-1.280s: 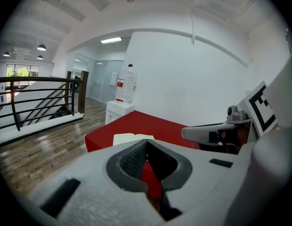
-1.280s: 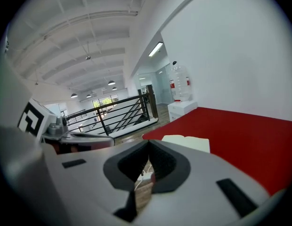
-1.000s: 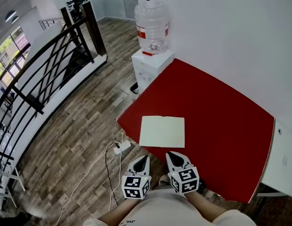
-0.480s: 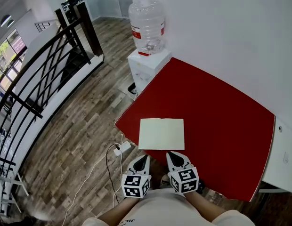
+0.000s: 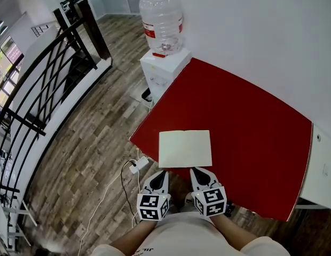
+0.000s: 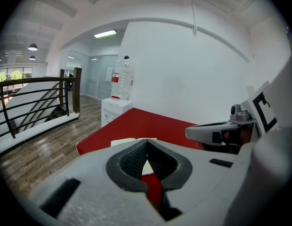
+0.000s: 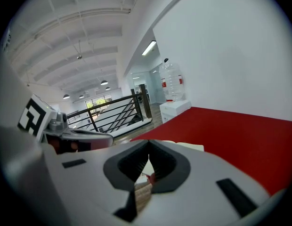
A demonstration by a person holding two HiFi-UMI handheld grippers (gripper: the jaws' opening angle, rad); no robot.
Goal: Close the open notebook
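An open notebook (image 5: 185, 148) with pale cream pages lies flat near the front-left corner of the red table (image 5: 251, 127). Both grippers hang side by side just short of the table's near edge, tips pointing at the notebook. My left gripper (image 5: 160, 173) is shut with nothing in it, its tips a little short of the notebook's near left corner. My right gripper (image 5: 198, 171) is also shut and empty, close to the notebook's near edge. In the left gripper view the notebook (image 6: 125, 141) peeks over the closed jaws; in the right gripper view the notebook (image 7: 190, 146) shows just past the tips.
A white water dispenser (image 5: 161, 63) with a clear bottle (image 5: 161, 17) stands at the table's far left corner. A white power strip (image 5: 138, 165) with a cable lies on the wood floor left of the table. A black railing (image 5: 42, 84) runs at the left. A white wall backs the table.
Both grippers have edged forward toward the notebook's near edge, still shut. The notebook lies as before.
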